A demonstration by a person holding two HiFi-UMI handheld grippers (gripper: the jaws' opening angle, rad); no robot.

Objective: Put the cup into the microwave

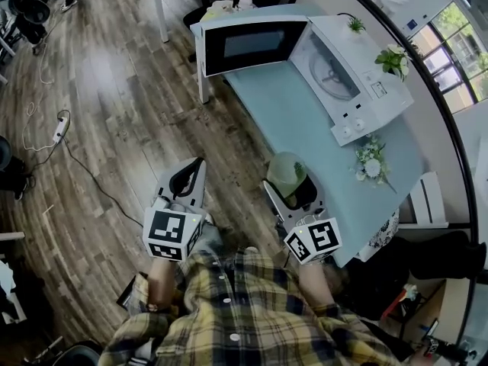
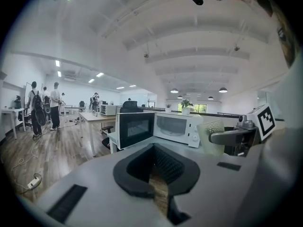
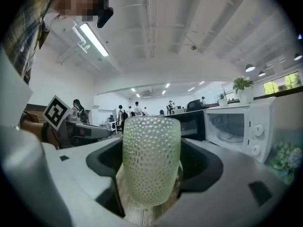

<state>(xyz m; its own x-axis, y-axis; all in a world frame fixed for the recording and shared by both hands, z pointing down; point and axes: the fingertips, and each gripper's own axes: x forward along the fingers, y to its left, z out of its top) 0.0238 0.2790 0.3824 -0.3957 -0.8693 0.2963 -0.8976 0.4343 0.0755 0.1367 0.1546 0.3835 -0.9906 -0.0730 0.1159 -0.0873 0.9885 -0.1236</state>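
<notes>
Gripping dimpled pale-green cylindrical cup point(image 3: 151, 157): right gripper point(image 3: 152, 176) fingers; left gripper point(image 2: 154, 168) fingers closed.

One cup point(image 1: 284, 168), one microwave point(image 1: 335, 75) and one surface point(image 1: 305, 128) are showing, along with two grippers, the left gripper point(image 1: 198, 162) and the right gripper point(image 1: 291, 186). Two potted plants are sitting on the microwave, the far plant point(image 1: 354, 25) and the near plant point(image 1: 393, 58). One flower bunch point(image 1: 371, 162) is resting at the surface's right, and one power strip point(image 1: 61, 126) is lying on the floor at left.

Pale green dimpled cup point(image 3: 151, 160), white microwave point(image 1: 366, 63), light-blue table point(image 1: 305, 128)
</notes>
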